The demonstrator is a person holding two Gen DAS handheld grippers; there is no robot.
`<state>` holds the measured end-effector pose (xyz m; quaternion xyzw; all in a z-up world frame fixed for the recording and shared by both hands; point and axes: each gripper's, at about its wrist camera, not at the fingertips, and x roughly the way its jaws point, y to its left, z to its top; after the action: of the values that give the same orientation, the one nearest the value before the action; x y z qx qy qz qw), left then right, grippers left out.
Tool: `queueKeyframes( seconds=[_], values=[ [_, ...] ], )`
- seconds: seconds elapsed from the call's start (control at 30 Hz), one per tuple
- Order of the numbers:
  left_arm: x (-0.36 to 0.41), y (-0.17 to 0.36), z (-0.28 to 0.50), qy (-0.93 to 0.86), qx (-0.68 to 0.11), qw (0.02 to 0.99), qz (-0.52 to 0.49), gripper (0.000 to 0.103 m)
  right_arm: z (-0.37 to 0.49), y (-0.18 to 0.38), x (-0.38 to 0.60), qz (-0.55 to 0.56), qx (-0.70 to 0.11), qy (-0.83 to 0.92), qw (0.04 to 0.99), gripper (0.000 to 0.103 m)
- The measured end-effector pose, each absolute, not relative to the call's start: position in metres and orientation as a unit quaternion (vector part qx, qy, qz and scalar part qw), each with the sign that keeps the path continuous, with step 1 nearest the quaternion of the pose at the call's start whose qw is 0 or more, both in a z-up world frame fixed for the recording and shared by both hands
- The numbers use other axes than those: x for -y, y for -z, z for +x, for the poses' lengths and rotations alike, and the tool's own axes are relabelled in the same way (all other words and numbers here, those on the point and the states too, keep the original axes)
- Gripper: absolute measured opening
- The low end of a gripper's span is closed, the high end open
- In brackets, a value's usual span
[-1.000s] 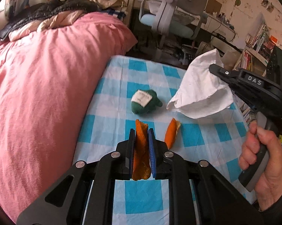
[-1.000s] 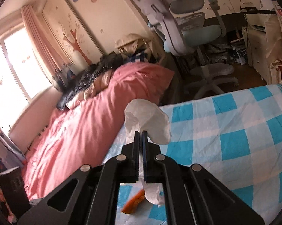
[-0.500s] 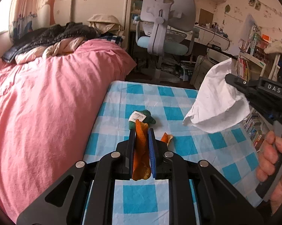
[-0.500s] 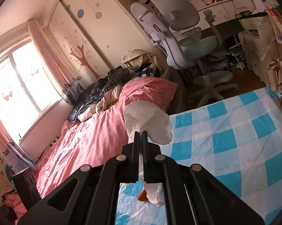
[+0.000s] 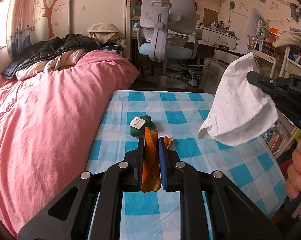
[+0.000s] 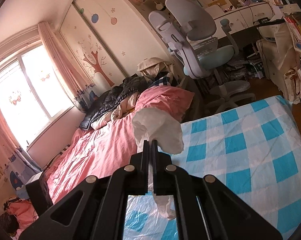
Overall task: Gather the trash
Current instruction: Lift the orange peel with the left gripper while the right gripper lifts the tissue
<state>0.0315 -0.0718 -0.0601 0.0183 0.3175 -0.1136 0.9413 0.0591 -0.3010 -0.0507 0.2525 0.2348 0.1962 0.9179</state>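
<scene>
Orange peel (image 5: 150, 160) pinched upright between the blue pads of the left gripper (image 5: 151, 154), long axis running along the fingers, frayed top poking past the fingertips and lower end hanging out behind them. Clenched firmly on it, lifted clear of the blue-and-white checked cloth (image 5: 220, 160) that covers the table; held this way, most likely, for carrying to wherever the trash goes. No bin visible in either view.

White tissue (image 6: 158, 132) caught in the right gripper (image 6: 149, 146), jaws closed tight on a thin fold. Billowing out in front of the fingertips, with a crumpled tail dangling below the jaws. From the left wrist view, the same tissue (image 5: 238, 108) spread like a loose cone, open mouth facing left and down, raised above the right side of the table and touching nothing. Part of a hand (image 5: 298, 172) wrapped round the right gripper's handle, at the right edge of that view.

Just beyond the left fingertips, a second orange peel strip (image 5: 168, 141) lying on the cloth, not yet collected, long axis pointing roughly away from the camera. Beside it, slightly farther and to the left, a crumpled dark green packet (image 5: 141, 127) with a white label facing up, also resting on the cloth near the table's left edge.

Beyond the table's left edge, a pink duvet (image 5: 50, 110). Past the far edge, a grey desk chair (image 5: 166, 30).
</scene>
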Motion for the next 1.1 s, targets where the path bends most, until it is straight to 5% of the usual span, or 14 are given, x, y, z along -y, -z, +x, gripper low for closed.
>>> queueKeyframes(
  seconds=[1.1],
  values=[
    [0.072,0.072,-0.049,0.120,-0.328,0.937,0.023,0.013,-0.067,0.081,0.279,0.203,-0.274,-0.226,0.912,0.004]
  ],
)
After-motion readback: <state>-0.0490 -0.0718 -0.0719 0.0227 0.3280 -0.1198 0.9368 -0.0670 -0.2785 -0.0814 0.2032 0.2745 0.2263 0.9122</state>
